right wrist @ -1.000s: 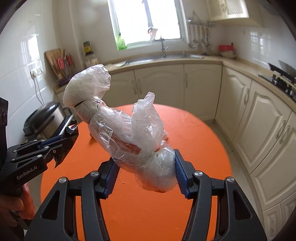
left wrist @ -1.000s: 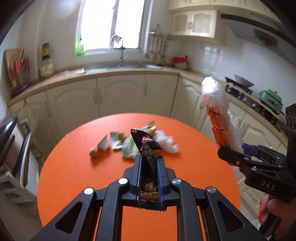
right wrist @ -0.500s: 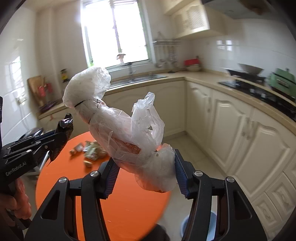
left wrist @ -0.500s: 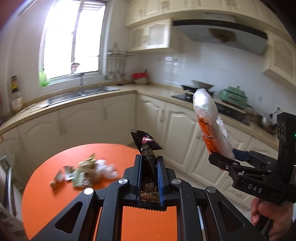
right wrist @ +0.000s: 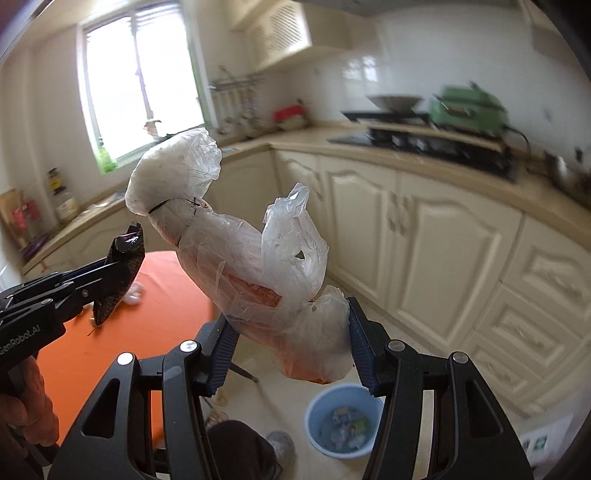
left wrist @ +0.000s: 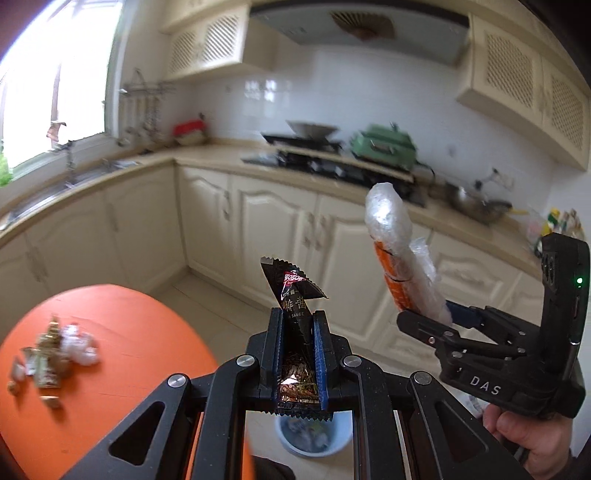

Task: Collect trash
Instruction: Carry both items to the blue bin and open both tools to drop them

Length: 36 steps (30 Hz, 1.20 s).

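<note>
Plastic bag (right wrist: 258,266) and sauce sachet (left wrist: 295,314) sit clamped in 2 hand-held grippers, needing release over the blue bin (right wrist: 341,421).

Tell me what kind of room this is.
A home kitchen: cream cabinets under a counter, a gas stove with a range hood above, and a sink by the window.
</note>
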{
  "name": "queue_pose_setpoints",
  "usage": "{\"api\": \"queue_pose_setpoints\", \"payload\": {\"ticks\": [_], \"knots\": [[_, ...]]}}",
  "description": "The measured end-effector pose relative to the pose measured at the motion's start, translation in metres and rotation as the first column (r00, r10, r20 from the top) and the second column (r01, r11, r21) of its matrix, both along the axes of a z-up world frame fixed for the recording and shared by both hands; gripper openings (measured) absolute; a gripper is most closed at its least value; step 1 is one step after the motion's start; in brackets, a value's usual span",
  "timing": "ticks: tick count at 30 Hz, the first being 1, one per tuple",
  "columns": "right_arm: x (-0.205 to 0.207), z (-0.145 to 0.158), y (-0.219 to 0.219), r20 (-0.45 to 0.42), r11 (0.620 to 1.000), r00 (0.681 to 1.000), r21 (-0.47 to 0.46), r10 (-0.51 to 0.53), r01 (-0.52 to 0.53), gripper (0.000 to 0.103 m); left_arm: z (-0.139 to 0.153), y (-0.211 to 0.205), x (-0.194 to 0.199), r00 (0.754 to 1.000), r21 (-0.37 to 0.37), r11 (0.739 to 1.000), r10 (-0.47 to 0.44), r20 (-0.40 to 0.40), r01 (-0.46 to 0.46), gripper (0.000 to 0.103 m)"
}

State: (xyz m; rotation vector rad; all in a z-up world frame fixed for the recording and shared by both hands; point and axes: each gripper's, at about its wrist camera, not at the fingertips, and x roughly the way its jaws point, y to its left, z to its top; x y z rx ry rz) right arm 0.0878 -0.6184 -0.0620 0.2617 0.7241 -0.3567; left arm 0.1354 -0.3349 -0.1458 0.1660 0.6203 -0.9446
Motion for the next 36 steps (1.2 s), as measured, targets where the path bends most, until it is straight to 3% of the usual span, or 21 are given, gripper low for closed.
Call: {"api": "queue_pose_setpoints", "payload": {"ticks": [8,9,19,22,27,32,36], "knots": [[-0.023,-0.075,-0.053,-0.125,0.987,0.985,0.096,-0.116,0.128,0.056,-0.060,-0.059,0.006,0.990,0.113,0.989,-0.076,-0.118,0.090,0.011],[-0.025,-0.087,-0.062,-0.143,0.982,0.981,0.119,-0.128,0.146,0.056,-0.056,-0.068,0.007,0.988,0.125,0.988,-0.078,-0.130,0.095,0.011],[-0.026,-0.189,-0.104,-0.291,0.939,0.942,0.245,-0.167,0.242,0.057,-0.113,-0.164,0.025,0.958,0.281,0.944,-0.096,-0.271,0.174,0.013],[-0.025,-0.223,-0.115,-0.346,0.913,0.920,0.286,-0.184,0.290,0.066,-0.134,-0.193,0.036,0.954,0.329,0.929,-0.071,-0.291,0.169,0.027],[-0.036,-0.261,-0.125,-0.395,0.870,0.893,0.336,-0.217,0.360,0.091,-0.161,-0.222,0.052,0.952,0.392,0.906,-0.039,-0.303,0.162,0.067],[-0.045,-0.258,-0.124,-0.403,0.870,0.882,0.312,-0.243,0.383,0.103,-0.170,-0.233,0.063,0.957,0.400,0.908,-0.006,-0.288,0.126,0.084],[-0.046,-0.247,-0.121,-0.407,0.882,0.877,0.276,-0.253,0.383,0.103,-0.161,-0.228,0.059,0.967,0.393,0.914,0.002,-0.253,0.101,0.094]]}}
